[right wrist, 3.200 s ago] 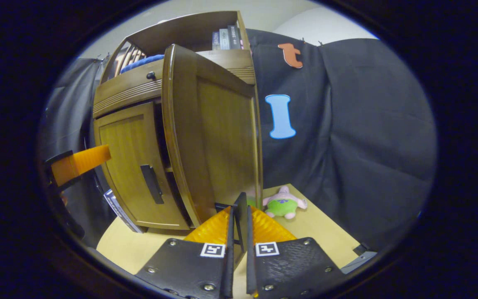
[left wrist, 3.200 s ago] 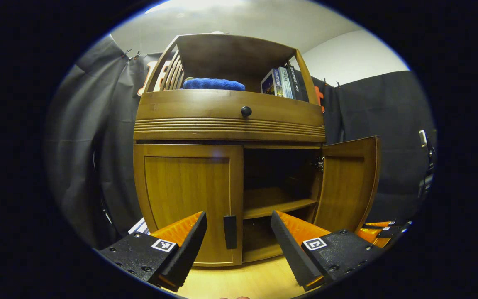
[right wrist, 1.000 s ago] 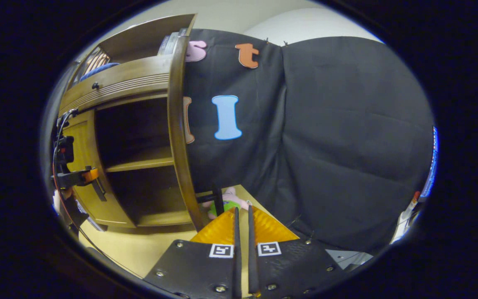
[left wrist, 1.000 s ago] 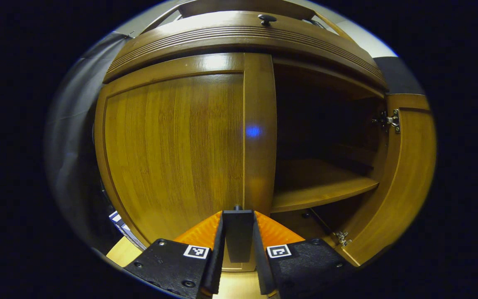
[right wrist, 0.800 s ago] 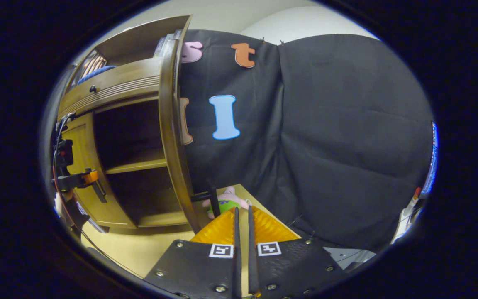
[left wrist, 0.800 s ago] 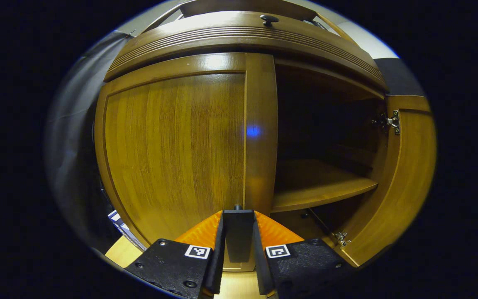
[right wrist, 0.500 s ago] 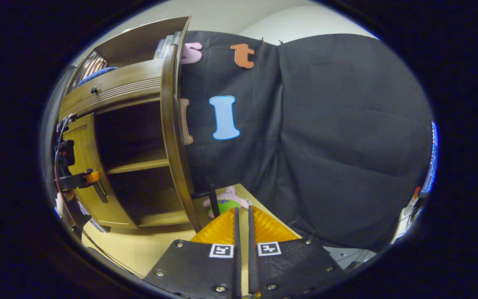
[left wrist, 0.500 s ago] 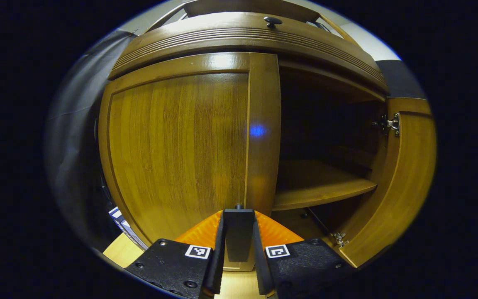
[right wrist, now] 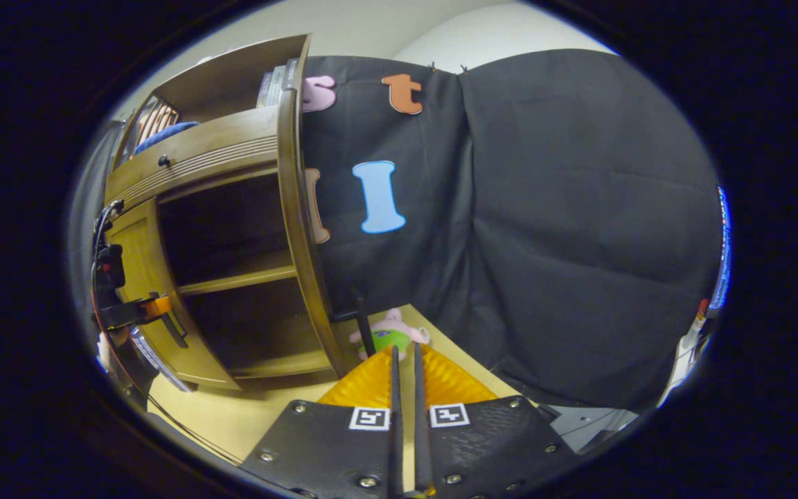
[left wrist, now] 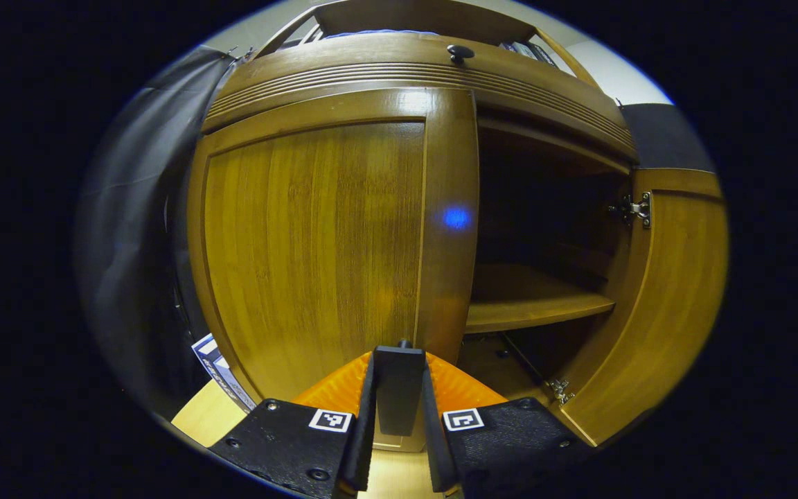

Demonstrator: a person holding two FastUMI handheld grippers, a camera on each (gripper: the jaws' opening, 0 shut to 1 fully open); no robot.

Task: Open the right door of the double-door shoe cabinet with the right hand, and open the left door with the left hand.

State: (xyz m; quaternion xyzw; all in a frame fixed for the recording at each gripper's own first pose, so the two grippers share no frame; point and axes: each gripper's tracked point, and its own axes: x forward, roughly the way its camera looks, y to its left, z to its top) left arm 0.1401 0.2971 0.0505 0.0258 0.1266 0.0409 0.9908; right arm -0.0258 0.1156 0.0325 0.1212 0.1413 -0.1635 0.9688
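The left gripper [left wrist: 399, 388] clamps the flat dark handle [left wrist: 399, 395] of the left door [left wrist: 316, 242], which should swing outward about its left hinge in a steady arc. The right gripper [right wrist: 404, 360] is pinched narrow, empty, beside the open right door [right wrist: 300, 229]. Both doors are glossy, curved, grained wood.

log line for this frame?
left tool: shut on left door's dark handle | right tool: shut | wooden right door: open

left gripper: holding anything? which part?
Yes. The left gripper is shut on the left door's handle, a dark vertical bar at the door's inner edge, one finger on each side.
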